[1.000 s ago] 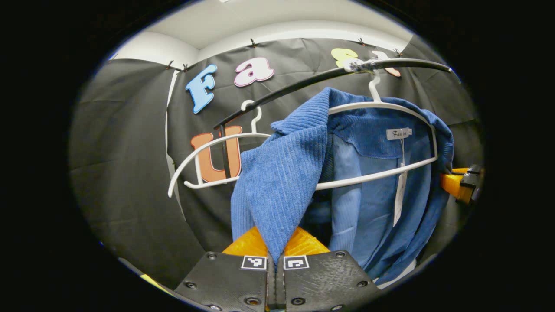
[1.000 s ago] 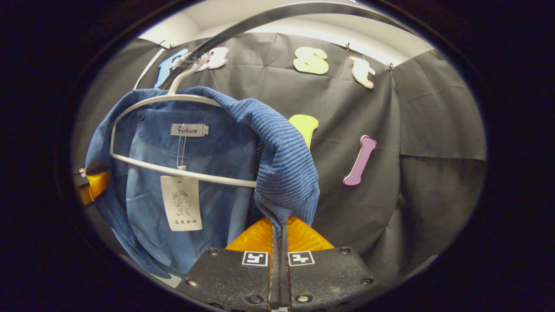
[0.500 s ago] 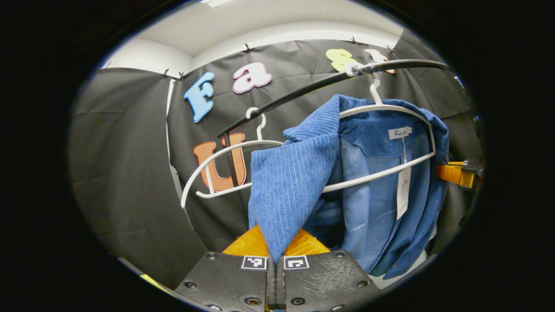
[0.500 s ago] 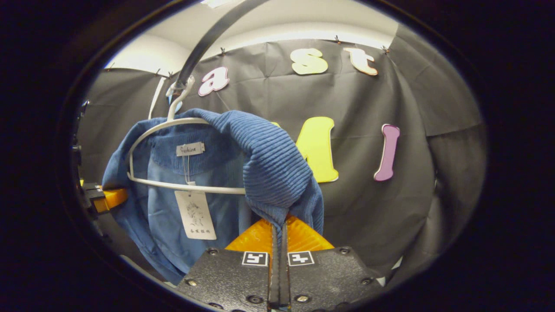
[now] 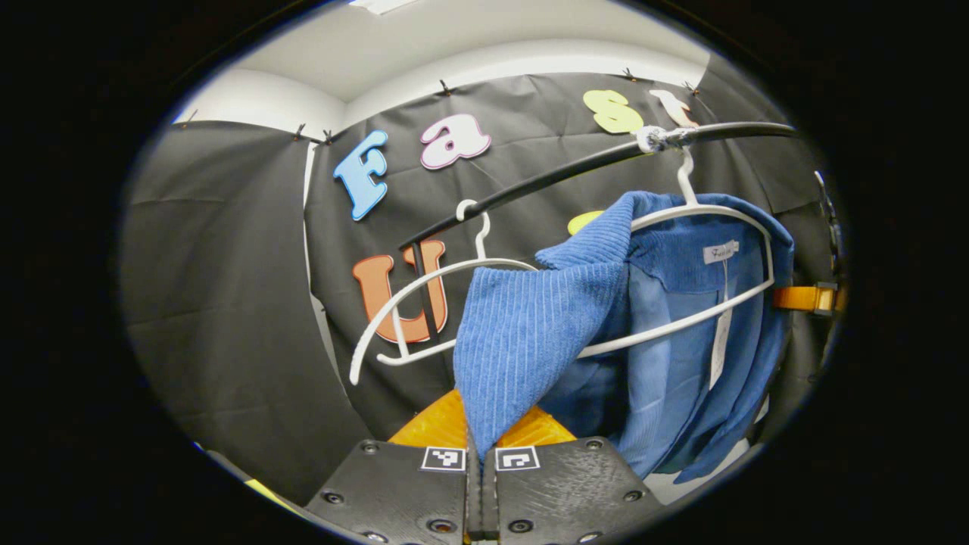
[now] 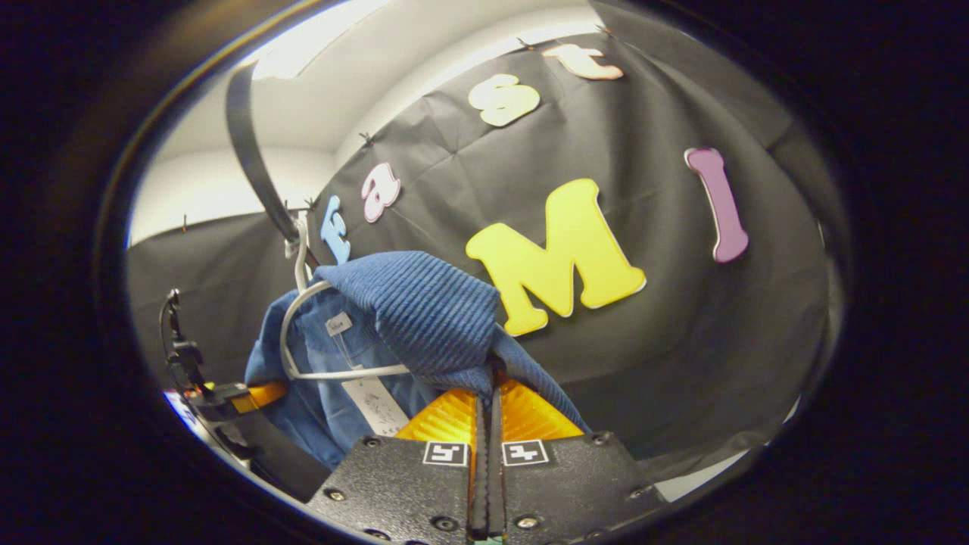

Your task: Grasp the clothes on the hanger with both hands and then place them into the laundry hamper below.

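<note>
Blue ribbed corduroy shirt (image 5: 530,333) draped on white plastic hanger (image 5: 681,219), under black rail at 1 o'clock. Left hand-held gripper (image 5: 480,443) clamped on one shoulder, right hand-held gripper (image 6: 488,409) on other: spread grip likely for sliding shirt off hanger ends.

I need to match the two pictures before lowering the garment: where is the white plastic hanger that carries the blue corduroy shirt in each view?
Left gripper view: white plastic hanger sits right of centre, hooked on the black rail.
Right gripper view: it sits lower left, partly under the blue corduroy shirt.
Shared landmark: the white paper tag hanging from the shirt's collar.
</note>
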`<state>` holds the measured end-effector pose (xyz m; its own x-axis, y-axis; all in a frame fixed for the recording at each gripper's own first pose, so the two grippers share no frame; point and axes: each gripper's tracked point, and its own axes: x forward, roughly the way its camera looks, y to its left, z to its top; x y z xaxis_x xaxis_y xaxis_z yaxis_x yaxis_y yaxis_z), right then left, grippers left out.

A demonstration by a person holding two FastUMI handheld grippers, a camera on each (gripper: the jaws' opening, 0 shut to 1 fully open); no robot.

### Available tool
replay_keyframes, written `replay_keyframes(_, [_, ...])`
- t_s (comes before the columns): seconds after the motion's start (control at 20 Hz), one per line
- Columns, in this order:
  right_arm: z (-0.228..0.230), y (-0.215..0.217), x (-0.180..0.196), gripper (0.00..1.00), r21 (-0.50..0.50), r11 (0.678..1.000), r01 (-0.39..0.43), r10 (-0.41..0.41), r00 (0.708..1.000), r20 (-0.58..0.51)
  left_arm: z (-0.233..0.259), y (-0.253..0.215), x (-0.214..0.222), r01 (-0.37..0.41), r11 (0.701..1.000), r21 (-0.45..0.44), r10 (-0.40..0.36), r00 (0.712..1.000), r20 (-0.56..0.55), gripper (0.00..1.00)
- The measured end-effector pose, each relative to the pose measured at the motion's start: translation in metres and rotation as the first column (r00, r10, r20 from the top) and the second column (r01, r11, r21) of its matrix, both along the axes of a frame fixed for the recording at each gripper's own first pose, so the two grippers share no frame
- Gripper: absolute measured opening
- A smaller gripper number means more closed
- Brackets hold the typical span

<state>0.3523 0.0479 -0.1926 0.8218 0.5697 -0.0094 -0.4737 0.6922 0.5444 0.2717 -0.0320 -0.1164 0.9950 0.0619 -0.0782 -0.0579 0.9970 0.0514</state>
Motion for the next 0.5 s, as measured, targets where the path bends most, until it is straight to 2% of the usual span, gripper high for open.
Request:
replay_keyframes(0.15, [0.009,-0.007,0.005,0.04,0.094,0.994,-0.051,0.052,0.999,-0.005,0.007,0.016,-0.002,-0.033,0.999,0.029,0.033,0.999,0.014,0.01])
replay_keyframes(0.25, [0.014,-0.015,0.01,0.03,0.137,0.988,-0.071,0.073,0.997,-0.009,0.008,0.024,0.001,-0.048,0.999,-0.007,0.048,0.999,0.011,0.01])
replay_keyframes(0.3, [0.014,-0.014,0.01,0.03,0.138,0.987,-0.082,0.085,0.996,-0.014,0.008,0.027,0.001,-0.052,0.999,-0.013,0.052,0.999,0.009,0.05])
replay_keyframes(0.35, [0.015,-0.012,0.009,0.03,0.137,0.986,-0.099,0.101,0.995,-0.007,0.007,0.027,0.0,-0.052,0.999,-0.013,0.052,0.999,0.005,0.0])
replay_keyframes(0.4, [0.013,-0.011,0.008,0.03,0.114,0.987,-0.11,0.112,0.994,-0.011,0.008,0.023,-0.001,-0.045,0.999,-0.014,0.045,0.999,0.009,0.05])
replay_keyframes(0.45, [0.011,-0.01,0.003,0.04,0.096,0.987,-0.127,0.129,0.992,-0.012,0.01,0.02,-0.001,-0.044,0.999,-0.01,0.044,0.999,0.016,0.01])
replay_keyframes(0.5, [0.01,-0.012,0.003,0.04,0.091,0.987,-0.135,0.138,0.99,-0.019,0.008,0.02,-0.001,-0.045,0.999,-0.013,0.045,0.999,0.013,0.0])
